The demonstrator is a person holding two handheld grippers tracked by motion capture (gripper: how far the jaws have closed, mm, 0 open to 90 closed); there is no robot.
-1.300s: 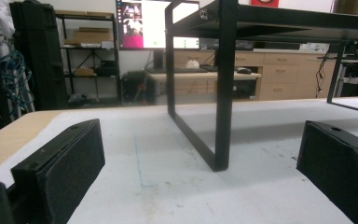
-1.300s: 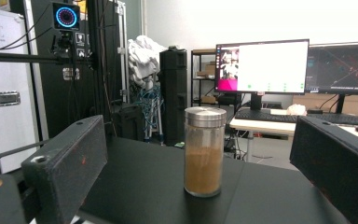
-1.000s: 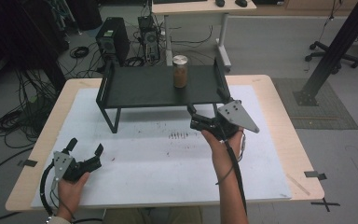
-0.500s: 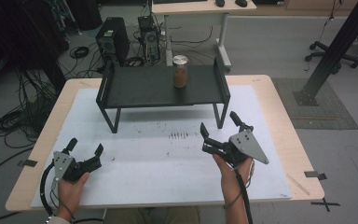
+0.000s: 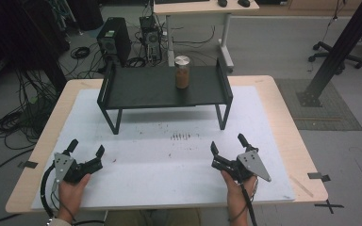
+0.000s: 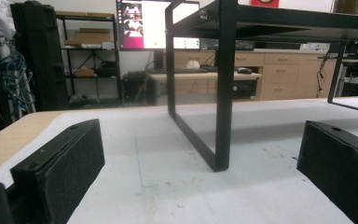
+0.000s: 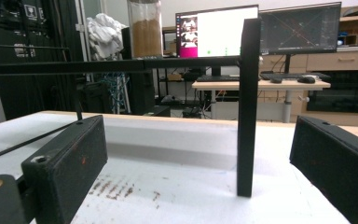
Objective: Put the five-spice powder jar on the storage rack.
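Note:
A black metal shelf (image 5: 141,94) stands on legs at the back of the white mat. On its top, right of centre, stands a jar (image 5: 182,72) of brown powder with a silver lid. My left gripper (image 5: 85,147) rests open near the front left of the mat, nothing between its jaws. My right gripper (image 5: 227,143) rests open at the front right, also empty. The left gripper view looks at the shelf's left front leg (image 6: 225,88) between my pads (image 6: 59,163). The right gripper view shows the right front leg (image 7: 248,107) and the jar (image 7: 145,29) above.
The white mat (image 5: 169,160) covers a wooden table (image 5: 283,117); brown smudges (image 5: 181,136) mark its middle. Beyond the table stand computer towers (image 5: 112,43), cables, a desk (image 5: 198,9) and a black post base (image 5: 320,89). Monitors (image 7: 216,30) show in the background.
My right gripper has pulled back from just under the shelf's right front to the front right of the mat, still open. The left gripper has stayed put.

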